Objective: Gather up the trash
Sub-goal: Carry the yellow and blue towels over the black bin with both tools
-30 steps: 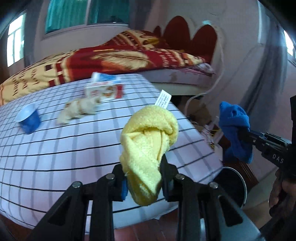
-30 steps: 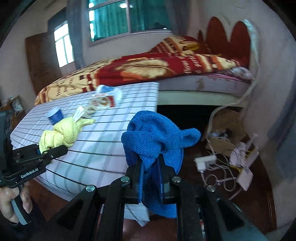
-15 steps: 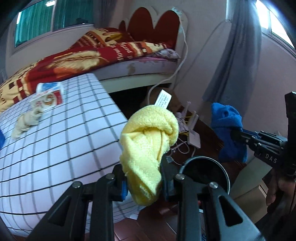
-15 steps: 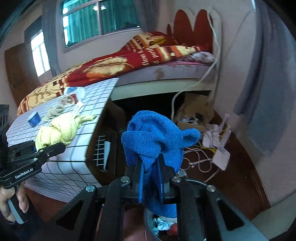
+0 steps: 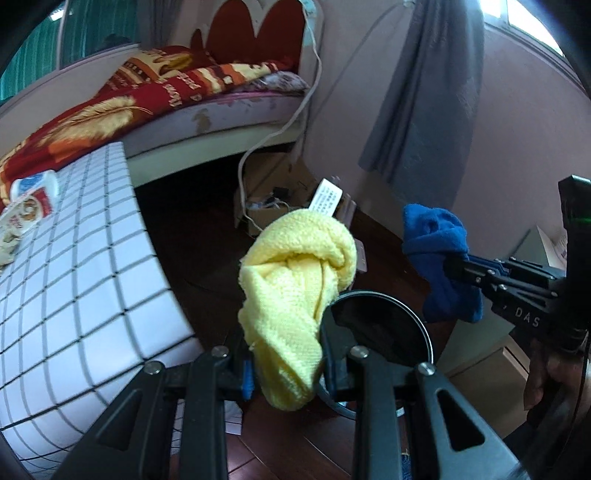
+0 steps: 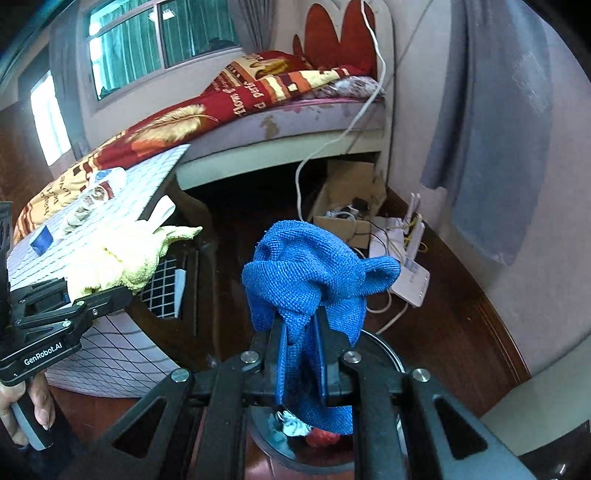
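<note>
Left tool (image 5: 286, 363) is pinched tight on the yellow cloth (image 5: 295, 295); the cloth's long axis runs upright and its white tag (image 5: 325, 195) points to 12 o'clock. Right tool (image 6: 301, 354) is clamped on the blue cloth (image 6: 310, 273), bunched upright, its tail hanging into the bin (image 6: 388, 352) below. The bin rim sits at 3 o'clock of the yellow cloth, with the counter (image 5: 74, 266) edge at 9 o'clock and open floor (image 5: 207, 236) between.

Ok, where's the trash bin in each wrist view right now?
Left wrist: trash bin lower centre-right, rim behind the yellow cloth.
Right wrist: bin bottom centre, mostly hidden under the blue cloth.
Shared landmark: red heart-shaped headboard.
</note>
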Demonstrator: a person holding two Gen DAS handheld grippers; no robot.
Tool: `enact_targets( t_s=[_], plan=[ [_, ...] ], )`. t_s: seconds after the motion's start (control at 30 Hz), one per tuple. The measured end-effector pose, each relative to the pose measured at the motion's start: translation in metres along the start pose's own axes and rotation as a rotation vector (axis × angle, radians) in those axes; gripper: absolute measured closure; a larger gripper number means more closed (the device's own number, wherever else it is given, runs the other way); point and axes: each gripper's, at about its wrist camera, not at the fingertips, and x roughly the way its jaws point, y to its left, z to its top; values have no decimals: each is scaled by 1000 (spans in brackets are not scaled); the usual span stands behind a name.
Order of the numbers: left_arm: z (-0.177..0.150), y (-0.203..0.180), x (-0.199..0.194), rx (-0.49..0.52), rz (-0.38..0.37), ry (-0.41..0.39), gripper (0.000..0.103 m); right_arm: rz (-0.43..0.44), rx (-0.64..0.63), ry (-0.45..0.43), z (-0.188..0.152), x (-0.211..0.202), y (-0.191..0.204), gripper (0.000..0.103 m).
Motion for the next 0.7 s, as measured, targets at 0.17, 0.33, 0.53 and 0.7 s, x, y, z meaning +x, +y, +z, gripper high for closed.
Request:
enact_targets(
  t_s=[0.17,0.33,0.53,0.7],
  plan=[
    [-7,-18,19,26,-32,46,74,-17,32,37,-15,8,-21,89],
    [-14,-31,38,46,-60,91,74,-33,53,73,-31,16,-39,89],
    [-20,-42,59,59,-91,148,74,-45,57,108,-47,26,-49,89],
    [-32,-54,88,79,-118,238,74,-68,27,159,-62,42,-53,89]
  ],
)
